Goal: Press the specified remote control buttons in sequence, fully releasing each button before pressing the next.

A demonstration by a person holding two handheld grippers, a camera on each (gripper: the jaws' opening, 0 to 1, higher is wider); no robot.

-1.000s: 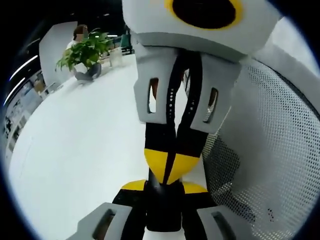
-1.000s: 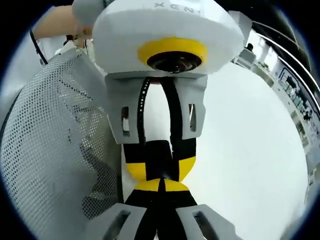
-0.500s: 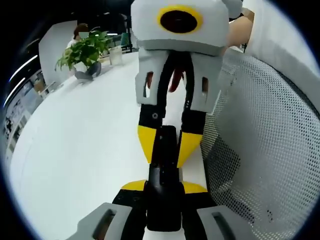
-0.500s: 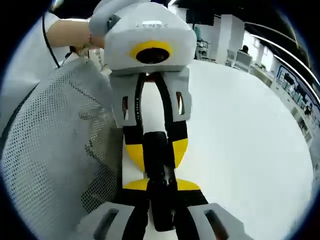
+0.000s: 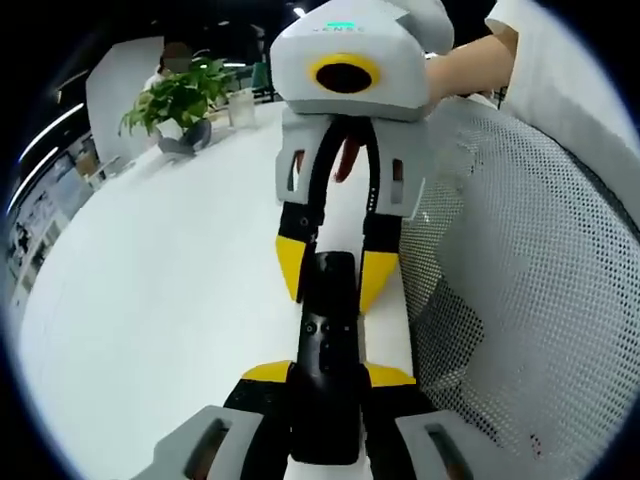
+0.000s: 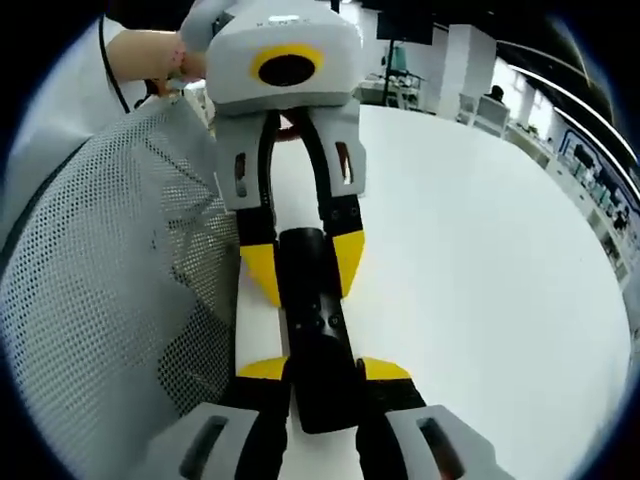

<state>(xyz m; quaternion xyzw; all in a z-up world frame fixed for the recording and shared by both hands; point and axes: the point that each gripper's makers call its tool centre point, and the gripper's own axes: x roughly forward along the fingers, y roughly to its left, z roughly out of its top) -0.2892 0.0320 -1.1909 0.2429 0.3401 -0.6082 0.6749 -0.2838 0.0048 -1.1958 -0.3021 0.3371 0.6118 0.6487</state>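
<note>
With a black remote control [image 5: 327, 370] clamped at each end between the left tool [image 5: 326, 372] and the right tool [image 6: 323, 375], just above a white counter [image 5: 150, 300], no button is under pressure; the next press seemingly requires freeing one tool. Beyond stands a potted plant [image 5: 175, 100].

The remote control [image 5: 326, 365] is lying on the table [image 5: 150, 300] between the 2 facing grippers. A mesh chair back [image 5: 530, 300] is standing just beside it; a potted plant [image 5: 178, 105] is sitting far behind.
</note>
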